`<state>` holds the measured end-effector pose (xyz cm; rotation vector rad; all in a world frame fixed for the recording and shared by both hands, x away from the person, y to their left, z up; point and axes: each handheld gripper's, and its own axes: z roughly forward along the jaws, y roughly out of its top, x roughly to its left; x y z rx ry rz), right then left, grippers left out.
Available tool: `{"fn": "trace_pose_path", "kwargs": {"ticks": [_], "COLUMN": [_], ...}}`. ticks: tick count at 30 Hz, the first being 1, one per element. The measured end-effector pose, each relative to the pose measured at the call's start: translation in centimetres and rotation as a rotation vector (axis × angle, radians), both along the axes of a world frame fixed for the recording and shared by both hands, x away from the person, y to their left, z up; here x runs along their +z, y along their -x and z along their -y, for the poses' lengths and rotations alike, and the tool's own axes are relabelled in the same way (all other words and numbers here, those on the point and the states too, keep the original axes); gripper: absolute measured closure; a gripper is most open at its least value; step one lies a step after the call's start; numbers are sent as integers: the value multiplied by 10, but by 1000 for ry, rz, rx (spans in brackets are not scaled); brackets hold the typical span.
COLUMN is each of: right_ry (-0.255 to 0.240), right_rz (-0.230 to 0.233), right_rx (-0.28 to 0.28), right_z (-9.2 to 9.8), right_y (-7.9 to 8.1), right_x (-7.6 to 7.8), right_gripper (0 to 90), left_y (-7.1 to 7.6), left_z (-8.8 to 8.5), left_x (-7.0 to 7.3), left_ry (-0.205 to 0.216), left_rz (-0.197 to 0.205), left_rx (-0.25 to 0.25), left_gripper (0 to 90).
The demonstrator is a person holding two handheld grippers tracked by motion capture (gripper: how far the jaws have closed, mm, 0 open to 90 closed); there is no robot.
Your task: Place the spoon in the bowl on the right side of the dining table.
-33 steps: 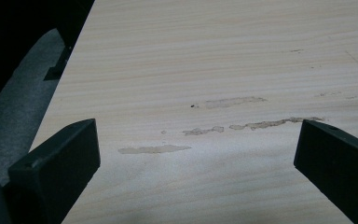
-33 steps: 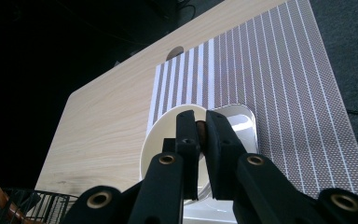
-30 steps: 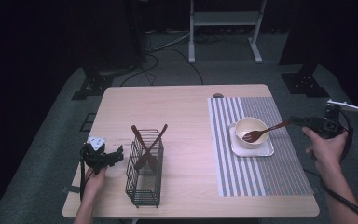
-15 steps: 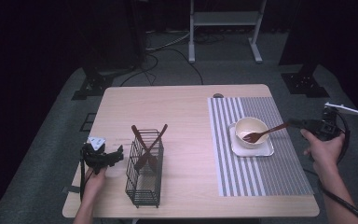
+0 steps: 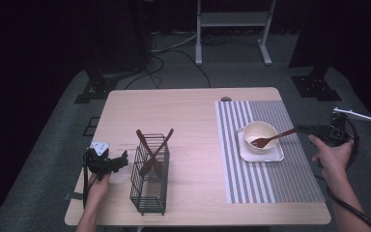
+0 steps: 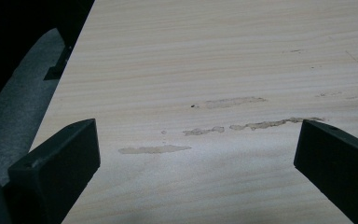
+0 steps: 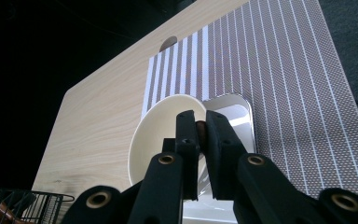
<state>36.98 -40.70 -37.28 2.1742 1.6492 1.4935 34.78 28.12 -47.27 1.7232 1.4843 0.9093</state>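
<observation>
A brown wooden spoon [image 5: 272, 139] lies with its head in the cream bowl [image 5: 252, 128], handle slanting up to the right. My right gripper [image 5: 303, 129] is shut on the handle's end, just off the table's right edge. In the right gripper view the jaws [image 7: 201, 122] pinch the brown handle [image 7: 200, 131] above the bowl [image 7: 151, 135]. My left gripper [image 5: 121, 160] rests low at the table's front left, jaws pointing right toward a black wire basket [image 5: 149, 191]. In the left gripper view it [image 6: 196, 149] stands wide open over bare wood.
The bowl sits on a white square plate [image 5: 272, 155] on a grey striped placemat [image 5: 270, 186]. Two wooden utensils [image 5: 154, 150] cross in the wire basket. The wooden table [image 5: 183, 116] has scuff marks [image 6: 228, 102] near the left gripper. A metal stand [image 5: 232, 29] is behind.
My right hand has shifted slightly left and down with the spoon still pinched. The left gripper, basket and bowl have stayed put.
</observation>
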Motion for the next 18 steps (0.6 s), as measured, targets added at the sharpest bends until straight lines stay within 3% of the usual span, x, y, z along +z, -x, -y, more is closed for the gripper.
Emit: {"fn": "trace_pose_path", "kwargs": {"ticks": [10, 18], "right_ry": [-22, -39], "right_rz": [-7, -14], "right_rx": [4, 12], "right_z": [0, 2], "right_y": [-3, -1], "right_x": [-10, -17], "right_gripper": [826, 757], "left_y": [0, 0], "left_z": [0, 1], "left_x": [0, 0], "left_ry": [-3, -4], "left_rz": [-2, -2], "left_rx": [2, 2], "left_gripper": [0, 0]}}
